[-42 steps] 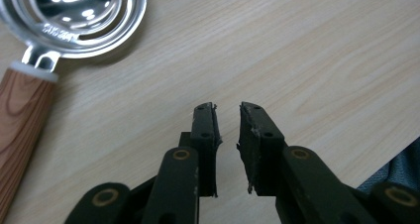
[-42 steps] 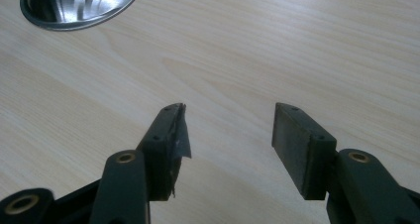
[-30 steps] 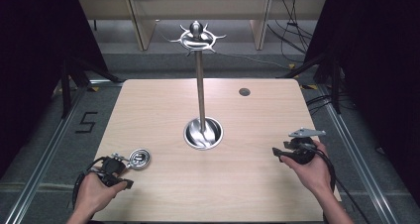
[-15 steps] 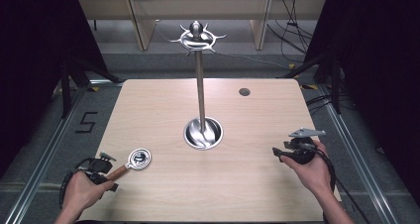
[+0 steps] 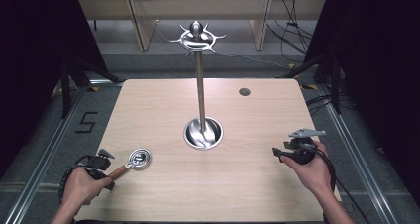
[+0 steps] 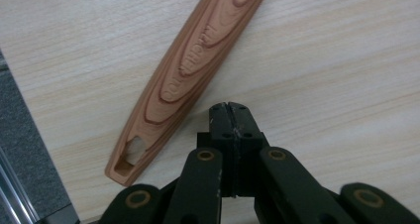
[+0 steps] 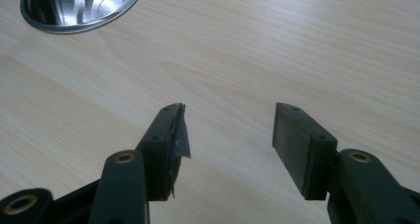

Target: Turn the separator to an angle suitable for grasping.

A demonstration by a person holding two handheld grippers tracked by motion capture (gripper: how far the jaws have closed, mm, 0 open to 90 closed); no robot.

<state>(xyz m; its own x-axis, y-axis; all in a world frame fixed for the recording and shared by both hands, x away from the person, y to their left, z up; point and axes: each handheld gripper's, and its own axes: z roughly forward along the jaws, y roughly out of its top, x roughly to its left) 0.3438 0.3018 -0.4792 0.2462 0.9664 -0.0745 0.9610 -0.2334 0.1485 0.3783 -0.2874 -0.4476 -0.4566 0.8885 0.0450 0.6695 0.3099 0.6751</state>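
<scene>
Left gripper view puts the wooden handle right in front of your left gripper, whose jaws are pressed together with nothing between them. The handle lies flat on the table, just beside the jaw tips and not touching them. Lettering is pressed into the wood along its length; it is turned sideways to the camera and you cannot make out the words for sure. The near end of the handle has a hanging slot cut through it.

From the high view, the utensil lies well off to the lower left of the stand base, near the table's front left corner. Its long axis runs on a diagonal: the round metal head points toward the base, and the wooden end points back at your left hand. The head is steel with ring-shaped ribs; what sort of tool it is you cannot tell.

Your right gripper hovers to the lower right of the base, well apart from it. In the right gripper view its jaws stand wide apart over bare wood, holding nothing, and a torn flap of pad material hangs off one jaw. The base's rim shows ahead of it.

The post rises upright from the base to a hooked crown.
</scene>
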